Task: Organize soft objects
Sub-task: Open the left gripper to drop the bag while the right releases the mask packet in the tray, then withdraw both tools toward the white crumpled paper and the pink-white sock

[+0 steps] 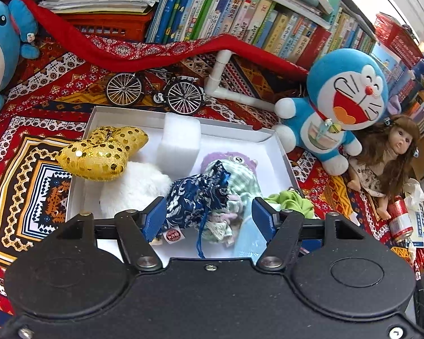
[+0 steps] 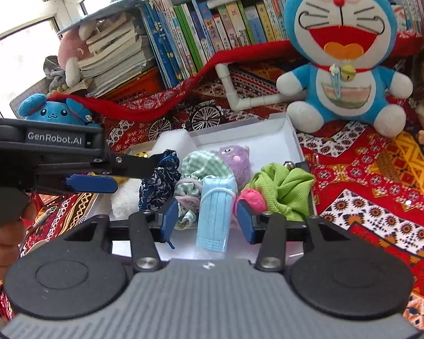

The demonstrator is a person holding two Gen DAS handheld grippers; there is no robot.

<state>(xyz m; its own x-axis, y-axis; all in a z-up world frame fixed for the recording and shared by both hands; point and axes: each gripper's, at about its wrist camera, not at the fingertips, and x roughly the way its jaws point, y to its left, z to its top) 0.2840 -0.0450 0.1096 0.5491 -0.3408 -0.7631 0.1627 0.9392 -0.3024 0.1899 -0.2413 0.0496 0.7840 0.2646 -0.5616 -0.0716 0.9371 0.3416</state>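
Both grippers hang over the near end of the white cardboard box (image 1: 79, 175), jaws parted and pinching nothing. The left gripper (image 1: 209, 214) stands spread around the navy brocade pouch (image 1: 198, 195), whose silvery pattern and dangling cord lie between the blue ribbed pads; whether the left pad brushes it I cannot tell. The right gripper (image 2: 206, 220) is spread about as wide, and the pleated pale-blue face mask (image 2: 216, 214) lies between its pads, clear of both. Beside the mask sit a pink knobbly ball (image 2: 253, 199) and a crumpled lime-green mesh cloth (image 2: 279, 189) draped at the box's right wall. Further in the box are a green-checked fabric bundle (image 2: 206, 166), a fuzzy lilac plush (image 2: 236, 159), a fluffy white puff (image 1: 135, 189), a gold sequinned bow (image 1: 99, 152) and a white foam block (image 1: 179, 141). Beyond the box, on the patterned red cloth (image 1: 42, 90), stand a small metal bicycle (image 1: 155, 90), a white pipe elbow (image 1: 220, 76), a blue cat plush (image 1: 339, 107) and a long-haired doll (image 1: 390, 152), with books (image 1: 240, 5) behind.
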